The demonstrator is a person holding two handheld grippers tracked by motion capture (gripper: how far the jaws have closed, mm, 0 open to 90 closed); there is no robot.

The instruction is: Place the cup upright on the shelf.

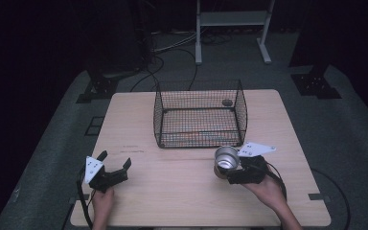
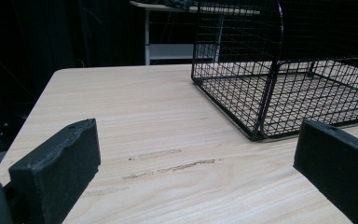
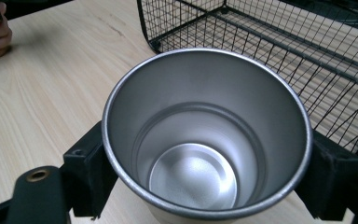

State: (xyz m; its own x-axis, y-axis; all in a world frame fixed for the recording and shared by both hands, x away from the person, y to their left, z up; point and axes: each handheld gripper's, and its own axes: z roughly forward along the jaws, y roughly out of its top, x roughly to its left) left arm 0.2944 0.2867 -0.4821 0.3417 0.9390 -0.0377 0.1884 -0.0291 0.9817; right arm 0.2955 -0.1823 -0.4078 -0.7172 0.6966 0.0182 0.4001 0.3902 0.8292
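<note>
Dark floor and black stands surround a pale wooden table (image 1: pixel 182 191) under dim light. On its near right part is a shiny metal cup (image 1: pixel 226 158), open mouth tipped toward the camera above, empty inside, with its bright round bottom plain in the right gripper view (image 3: pixel 193 179). The right gripper (image 1: pixel 234 168) grasps it: one black jaw presses each side of the cup's wall just below the rim, and the person's right hand (image 1: pixel 268 188) holds the tool from behind, a cable looping off beside it. The cup sits just in front of the near right corner of a black wire basket (image 1: pixel 200 115), close to it but apart from its mesh.

That basket stands at the middle of the table, open at the top, and a small round dark thing (image 1: pixel 227 102) lies near its far right corner; what it is cannot be told.

Well apart, at the near left of the table, the left gripper (image 1: pixel 117 165) rests low over the wood in the person's left hand (image 1: pixel 103 201). Its jaws are spread wide with bare tabletop between them, faint scuff marks (image 2: pixel 168 163) showing on the wood ahead, and the basket's near corner (image 2: pixel 261 116) beyond.
</note>
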